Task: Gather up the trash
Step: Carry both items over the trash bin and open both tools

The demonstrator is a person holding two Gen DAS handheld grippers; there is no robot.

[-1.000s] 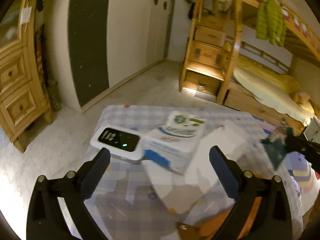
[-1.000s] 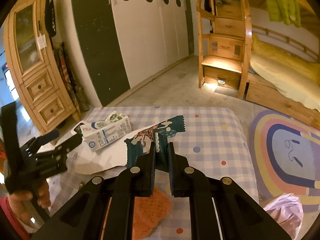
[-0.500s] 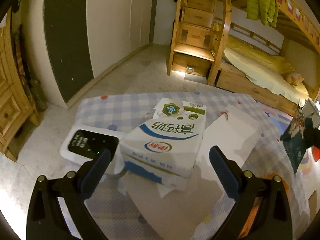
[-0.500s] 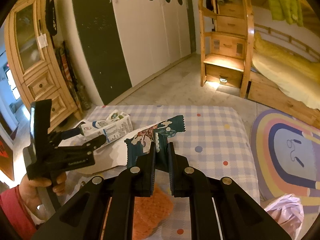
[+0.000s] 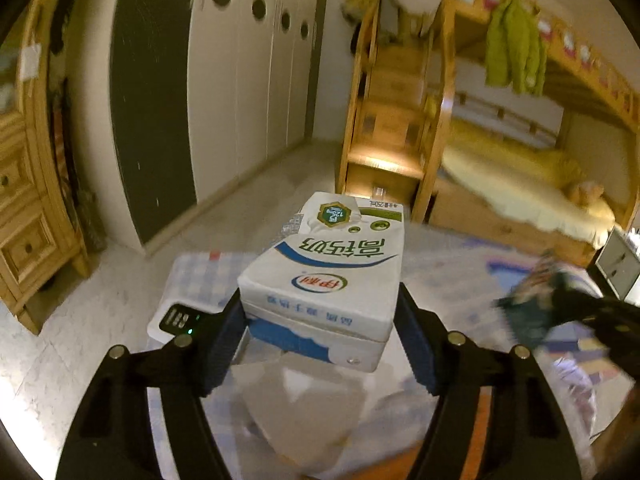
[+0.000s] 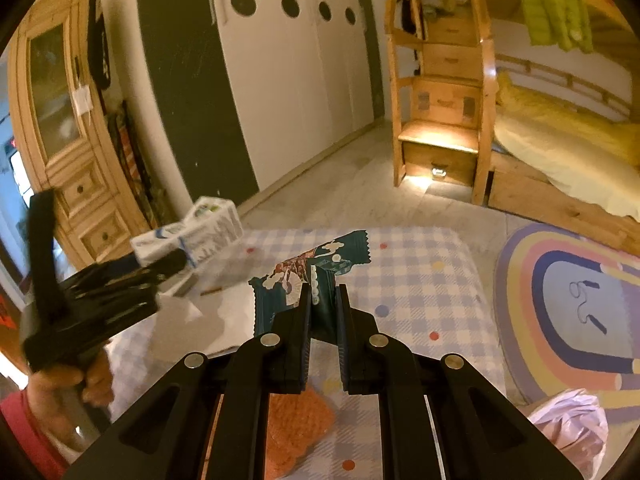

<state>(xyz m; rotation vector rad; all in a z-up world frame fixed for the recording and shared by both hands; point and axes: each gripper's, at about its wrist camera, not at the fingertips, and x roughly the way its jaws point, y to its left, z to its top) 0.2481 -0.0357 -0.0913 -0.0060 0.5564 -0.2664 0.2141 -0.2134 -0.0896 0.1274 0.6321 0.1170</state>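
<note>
Left hand-held gripper is clamped on a white-and-blue milk carton, one pad pressed against each side of it. That carton fills the gap between the pads and runs away toward 12 o'clock, lifted above the checked surface. A white device with a dark screen lies at 9 o'clock of the carton, and white paper lies below at 6 o'clock. Right hand-held gripper is clamped on a dark teal snack wrapper, which stands up out of the pads toward 12 o'clock. From the right wrist view, the carton hangs at 10 o'clock. An orange mesh piece lies at 6 o'clock.
</note>
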